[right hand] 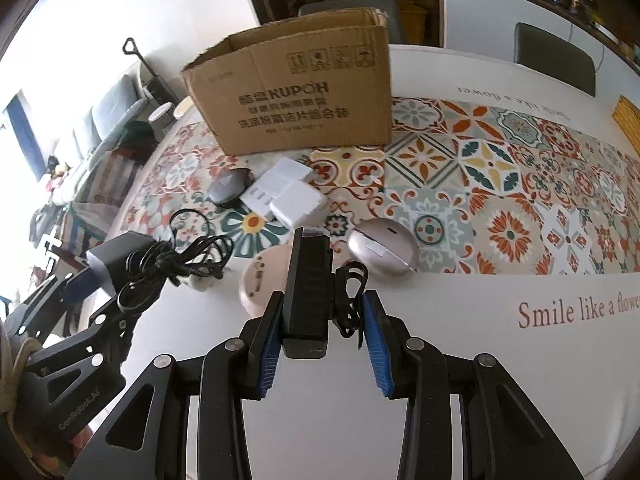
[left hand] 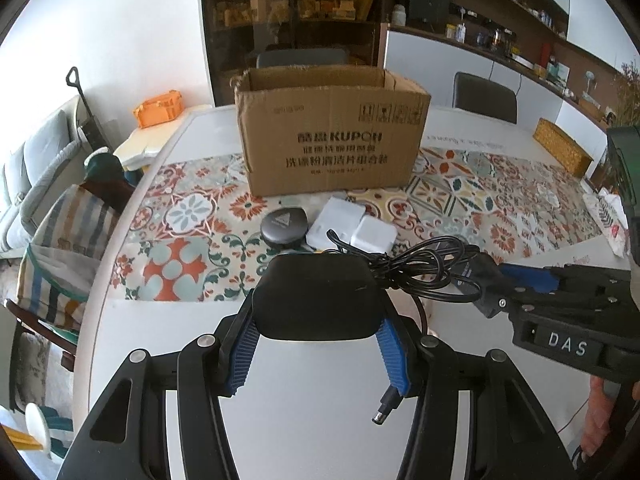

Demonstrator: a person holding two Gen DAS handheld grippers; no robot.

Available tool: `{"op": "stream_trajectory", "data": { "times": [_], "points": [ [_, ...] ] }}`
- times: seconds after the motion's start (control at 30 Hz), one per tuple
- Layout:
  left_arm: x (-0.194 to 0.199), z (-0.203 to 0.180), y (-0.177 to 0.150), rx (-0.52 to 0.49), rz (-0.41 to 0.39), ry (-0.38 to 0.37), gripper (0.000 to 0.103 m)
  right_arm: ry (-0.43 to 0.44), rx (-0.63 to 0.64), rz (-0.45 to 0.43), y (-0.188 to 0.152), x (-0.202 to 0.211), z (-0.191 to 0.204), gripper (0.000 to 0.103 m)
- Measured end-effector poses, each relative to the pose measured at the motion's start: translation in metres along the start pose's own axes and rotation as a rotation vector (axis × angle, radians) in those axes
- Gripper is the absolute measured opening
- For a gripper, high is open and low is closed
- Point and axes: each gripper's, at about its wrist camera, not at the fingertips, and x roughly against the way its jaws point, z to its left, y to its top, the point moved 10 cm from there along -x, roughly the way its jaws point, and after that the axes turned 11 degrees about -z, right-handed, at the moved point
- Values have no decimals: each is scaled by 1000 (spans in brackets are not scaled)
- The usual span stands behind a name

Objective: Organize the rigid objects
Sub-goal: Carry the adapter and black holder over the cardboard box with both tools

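Observation:
My left gripper (left hand: 318, 354) is shut on a black power adapter (left hand: 318, 296) with a tangled black cable (left hand: 420, 268), held above the table. It also shows in the right wrist view (right hand: 116, 258). My right gripper (right hand: 320, 340) is shut on a black rectangular device (right hand: 310, 284) with a short cord (right hand: 350, 300). An open cardboard box (left hand: 332, 136) stands behind. On the patterned runner lie white chargers (right hand: 286, 192), a dark round puck (right hand: 230, 186), a silver mouse (right hand: 382, 246) and a beige round device (right hand: 262, 280).
A woven yellow box (left hand: 562, 148) sits at the table's far right. Dark chairs (left hand: 484, 96) stand behind the table. A striped cushion chair (left hand: 60, 248) is at the left edge. Printed text marks the white tablecloth (right hand: 576, 312).

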Motion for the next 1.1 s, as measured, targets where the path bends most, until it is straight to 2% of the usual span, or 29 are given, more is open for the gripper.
{"op": "stream_trajectory", "data": {
  "times": [0.6, 1.1],
  "points": [
    [31, 10, 92, -20, -194, -1, 54, 86, 25, -175, 77, 43, 34, 39],
    [33, 22, 175, -20, -322, -30, 54, 107, 50, -299, 155, 59, 50, 39]
  ]
}}
